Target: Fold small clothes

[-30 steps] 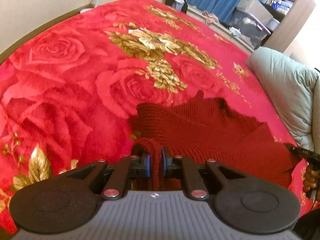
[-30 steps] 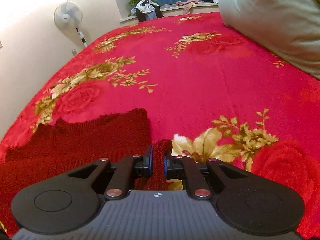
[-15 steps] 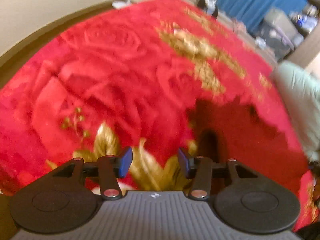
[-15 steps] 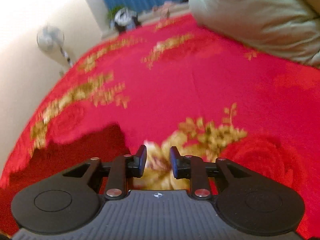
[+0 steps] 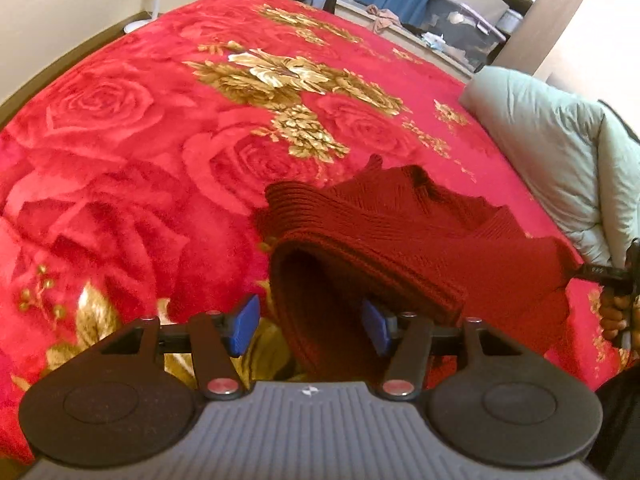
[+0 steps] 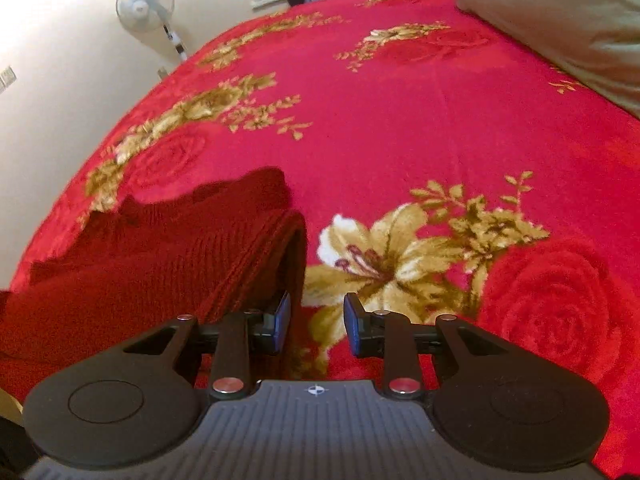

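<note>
The left gripper (image 5: pixel 310 326) has let go: its jaws are opening, and the blue pads (image 5: pixel 244 322) press on nothing, though the near fold of the dark red knitted garment (image 5: pixel 384 232) sags into the gap between them. The right gripper (image 6: pixel 314 326) is released too, pads apart and bare, with only the floral blanket (image 6: pixel 400 120) showing between them; the garment's folded edge lies just beside its left pad.

The garment rests on the bed near the near edge, between the two grippers, doubled over so that a thick ribbed roll faces the cameras. A pale green quilt (image 5: pixel 552 152) is bunched along the bed's right side, well apart from the knit. A standing fan (image 6: pixel 146 4) is by the wall beyond the bed's left edge, and clothes are heaped on the sill past the far edge.

The knit looks soft, limp and fairly thick, light enough to lift yet likely to droop and stretch under its own weight. It should not slip from rubber pads, but a shallow pinch may catch only one layer. The best hold seems to be the two ends of the ribbed folded edge, taking all the layers together, one gripper to each corner.
</note>
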